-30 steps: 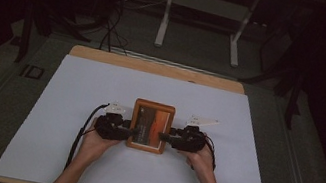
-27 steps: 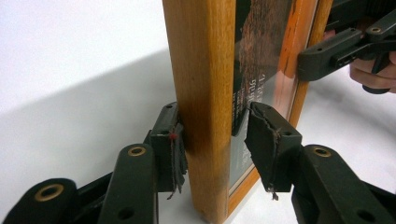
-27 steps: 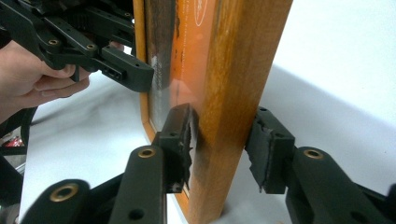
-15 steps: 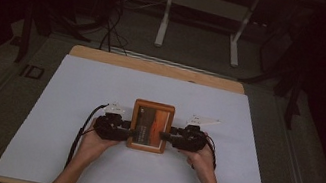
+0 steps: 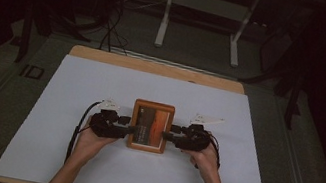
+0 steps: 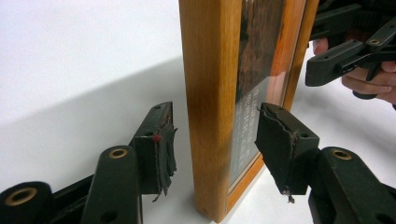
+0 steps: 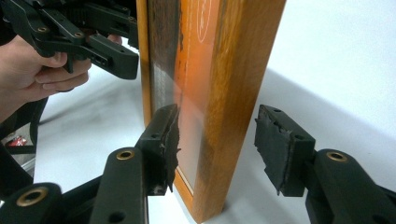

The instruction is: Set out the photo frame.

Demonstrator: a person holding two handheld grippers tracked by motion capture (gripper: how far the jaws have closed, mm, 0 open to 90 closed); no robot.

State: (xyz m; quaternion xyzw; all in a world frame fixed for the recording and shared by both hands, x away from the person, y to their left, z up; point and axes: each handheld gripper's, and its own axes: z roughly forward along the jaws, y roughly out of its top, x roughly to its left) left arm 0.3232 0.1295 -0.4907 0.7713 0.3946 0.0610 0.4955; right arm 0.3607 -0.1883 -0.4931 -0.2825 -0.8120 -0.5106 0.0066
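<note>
wooden picture frame [image 5: 150, 126] mid-sheet, your grippers at either side edge.
your left gripper [image 6: 212, 140] straddles the frame's left edge, pads clear of the wood, jaws just been opening. same on your right gripper [image 7: 217, 140]: jaws just been parting, gaps both sides, nothing gripped. frame rests on the white sheet [image 5: 101, 85].

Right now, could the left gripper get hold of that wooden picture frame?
Probably yes: the left gripper already straddles the wooden picture frame edge. Its fingers, which have just been opening, stand clear of the wood, with nothing between.
</note>
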